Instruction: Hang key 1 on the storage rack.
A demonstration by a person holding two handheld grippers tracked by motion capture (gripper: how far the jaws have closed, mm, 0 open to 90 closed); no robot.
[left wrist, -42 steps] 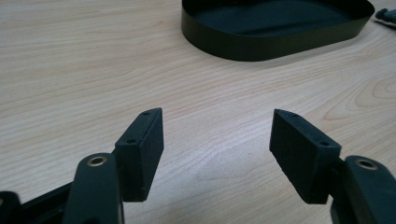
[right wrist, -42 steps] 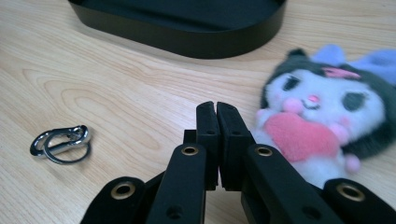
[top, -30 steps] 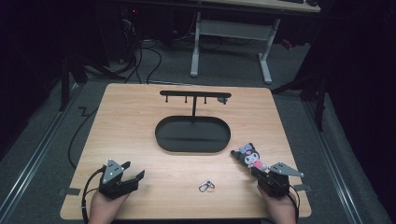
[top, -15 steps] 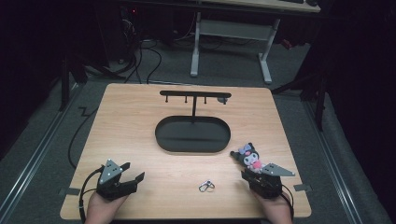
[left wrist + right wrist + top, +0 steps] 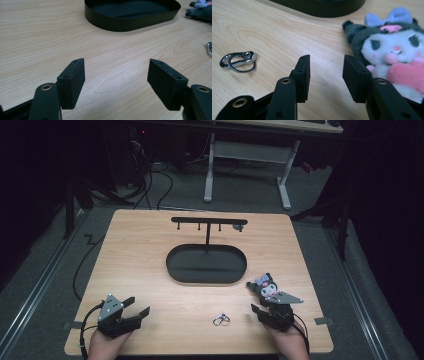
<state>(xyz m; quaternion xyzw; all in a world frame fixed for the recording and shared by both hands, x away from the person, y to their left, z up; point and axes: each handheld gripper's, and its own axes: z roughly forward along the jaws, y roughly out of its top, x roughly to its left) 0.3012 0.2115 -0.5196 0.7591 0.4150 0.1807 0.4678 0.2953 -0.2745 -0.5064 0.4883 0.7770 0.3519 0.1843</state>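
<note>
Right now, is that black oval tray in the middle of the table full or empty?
Empty. The high view shows the tray's dark floor bare inside its rim, and the plush toy and metal clip lie outside it on the wood.

Plush toy [image 5: 266, 287] right of tray [image 5: 206, 264]; keyring [image 5: 221, 320] before it.

i work at a light wooden table [image 5: 150, 250] set on grey carpet [image 5: 240, 195], lit from above while the room around me falls off into near black. at twelve o'clock, past the far edge, stands a desk on a white metal frame [image 5: 247, 152]. dark cables [image 5: 155, 180] loop over the floor at eleven o'clock. pale floor rails [image 5: 40, 285] run at nine and three o'clock.
</note>
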